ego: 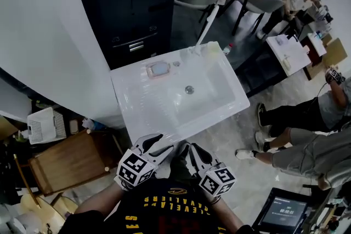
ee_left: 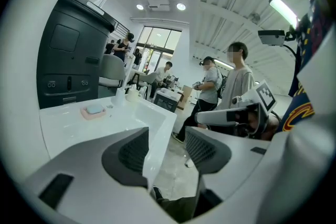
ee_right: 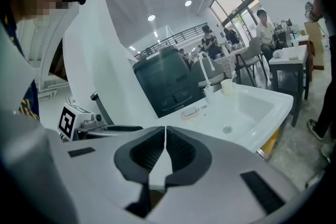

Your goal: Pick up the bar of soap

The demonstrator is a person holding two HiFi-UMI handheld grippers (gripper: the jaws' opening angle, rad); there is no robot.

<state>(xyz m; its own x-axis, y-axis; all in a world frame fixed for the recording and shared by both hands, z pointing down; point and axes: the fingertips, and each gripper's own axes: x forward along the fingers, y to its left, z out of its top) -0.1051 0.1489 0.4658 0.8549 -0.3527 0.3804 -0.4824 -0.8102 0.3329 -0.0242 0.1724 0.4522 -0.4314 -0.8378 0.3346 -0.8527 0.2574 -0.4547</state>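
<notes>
"One bar of soap [ego: 158,68], is that all? Where does it lie?"

"Pale blue, flat in a pink soap dish [ego: 148,72] on the back deck of the white sink [ego: 137,112], left of the faucet [ego: 207,27]. Nothing touches it."

"Which way does it run?"

"In the head view its long axis goes left to right, roughly along the sink's back edge, with the right end tipped slightly toward the wall. The dish lies the same way."

"What is around it?"

"The basin [ego: 214,97] opens just in front and to the right, with the drain [ego: 189,90] in its floor. A pale cup [ego: 213,48] stands by the faucet's base. A black cabinet [ego: 129,3] rises behind the sink."

"And the grippers?"

"Both hang at the near edge of the sink, well apart from the soap. The left gripper [ee_left: 167,152] has its jaws spread with nothing between them; the sink's rim and the floor show through the gap. The right gripper [ee_right: 165,147] has its jaws pressed together, empty. Each gripper view shows the soap far off on the deck."

"Anyone else?"

"People [ego: 307,118] sit to the right of the sink."
</notes>
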